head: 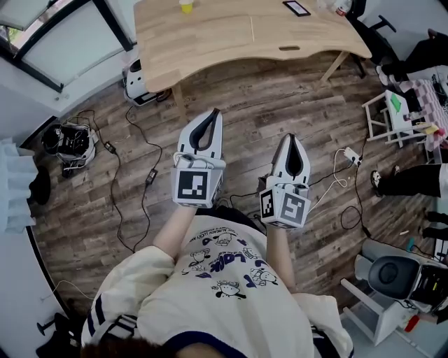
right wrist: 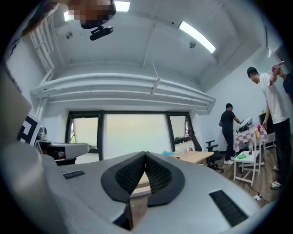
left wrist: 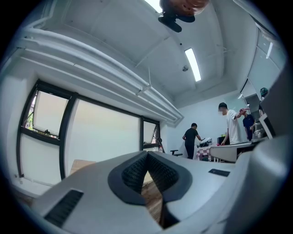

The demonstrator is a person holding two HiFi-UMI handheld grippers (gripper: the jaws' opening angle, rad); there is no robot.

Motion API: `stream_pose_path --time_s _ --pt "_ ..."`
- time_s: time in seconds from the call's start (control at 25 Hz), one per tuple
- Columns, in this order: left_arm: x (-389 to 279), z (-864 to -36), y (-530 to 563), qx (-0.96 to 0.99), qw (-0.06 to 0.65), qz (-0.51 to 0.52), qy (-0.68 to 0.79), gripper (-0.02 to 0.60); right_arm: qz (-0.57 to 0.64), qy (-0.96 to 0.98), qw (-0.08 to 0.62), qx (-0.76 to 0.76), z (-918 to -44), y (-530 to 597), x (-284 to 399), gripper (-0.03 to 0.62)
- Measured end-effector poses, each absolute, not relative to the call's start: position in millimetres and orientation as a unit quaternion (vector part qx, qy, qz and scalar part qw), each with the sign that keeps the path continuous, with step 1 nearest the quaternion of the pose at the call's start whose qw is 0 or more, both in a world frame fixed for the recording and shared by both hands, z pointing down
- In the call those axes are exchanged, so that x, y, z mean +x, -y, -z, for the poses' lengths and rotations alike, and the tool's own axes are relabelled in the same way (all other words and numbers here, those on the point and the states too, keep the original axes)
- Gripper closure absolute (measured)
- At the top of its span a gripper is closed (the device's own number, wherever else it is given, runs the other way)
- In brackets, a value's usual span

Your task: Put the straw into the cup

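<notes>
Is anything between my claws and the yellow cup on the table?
Nothing visible. Only bare wood floor lies between the left claw, the right claw and the table bearing the yellow cup. Both claws are shut, empty; no straw shows.

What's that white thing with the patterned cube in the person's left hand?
The left tongs are two white, plastic-looking jaws lined with black ribbed pads, tips shut together on nothing. A cube with a black-and-white square marker sits at their rear, above the person's forearm. They hover over the wooden floor, pointing towards the table.
</notes>
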State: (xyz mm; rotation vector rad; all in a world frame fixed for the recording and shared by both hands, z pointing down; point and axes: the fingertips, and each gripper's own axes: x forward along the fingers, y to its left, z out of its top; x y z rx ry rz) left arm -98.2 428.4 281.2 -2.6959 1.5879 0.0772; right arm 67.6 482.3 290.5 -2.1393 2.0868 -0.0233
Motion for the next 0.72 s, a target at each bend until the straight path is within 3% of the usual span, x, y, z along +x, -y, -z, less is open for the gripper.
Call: stream_pose_path --time_s 0.72 --pt "-84.9 -291.4 -390.9 -0.853 -0.009 -0.021 -0.521 0.549 0.032 -0.697 0.071 -0.712 -305.1 -442.2 90.9 0.597"
